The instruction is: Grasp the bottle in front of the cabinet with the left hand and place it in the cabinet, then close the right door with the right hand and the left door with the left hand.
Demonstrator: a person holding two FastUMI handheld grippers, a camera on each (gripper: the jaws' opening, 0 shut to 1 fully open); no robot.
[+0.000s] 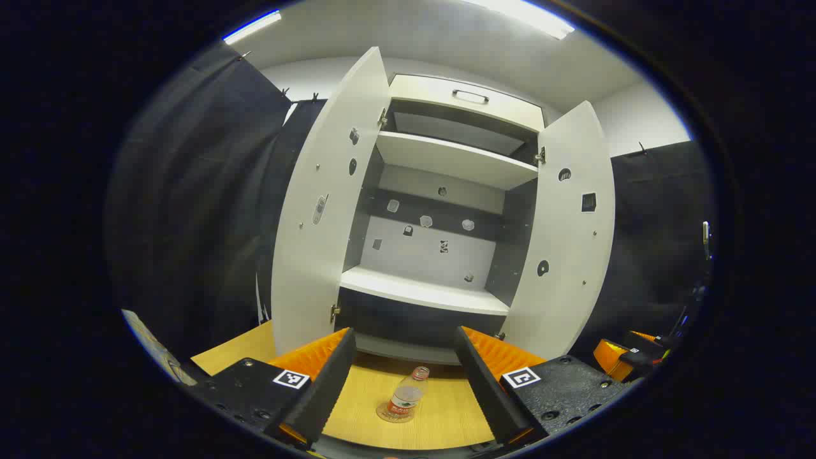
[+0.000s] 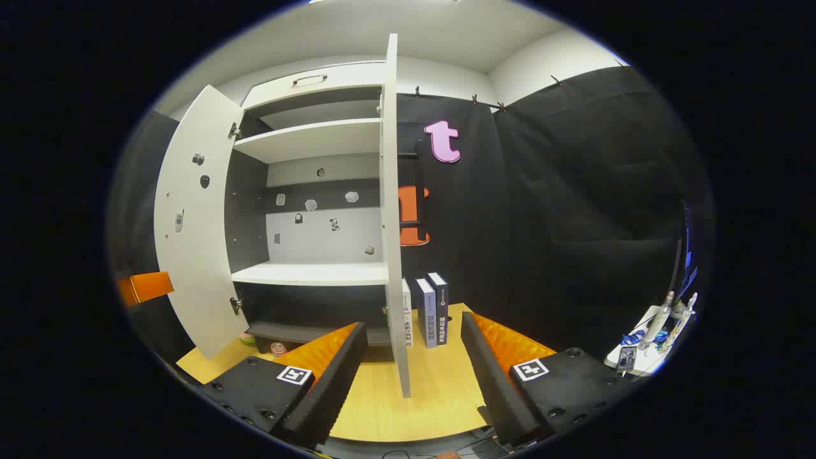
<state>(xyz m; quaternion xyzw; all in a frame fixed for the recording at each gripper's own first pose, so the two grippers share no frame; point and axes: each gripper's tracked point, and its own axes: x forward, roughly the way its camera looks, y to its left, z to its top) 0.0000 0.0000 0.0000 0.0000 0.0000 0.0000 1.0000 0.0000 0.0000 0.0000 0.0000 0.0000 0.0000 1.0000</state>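
In the left gripper view, the left tool sits at the bottom centre of the frame, released, its two fingers spread wide and touching nothing. The bottle stands upright on the wooden counter in the gap between those fingers, near the bottom centre and apart from both of them. Just above it in the frame rises the cabinet, white, with both doors swung outward: the left door fills the centre left and the right door the centre right. Its shelves hold nothing.

In the right gripper view, the right tool is likewise released at the bottom centre, fingers wide apart and holding nothing. The right door is seen edge-on, a thin vertical panel running down the middle of the frame, and its lower end comes down between the fingers without touching either. Three books stand upright on the counter just right of that door. The other tool shows as a small shape at the far lower right of the left gripper view.
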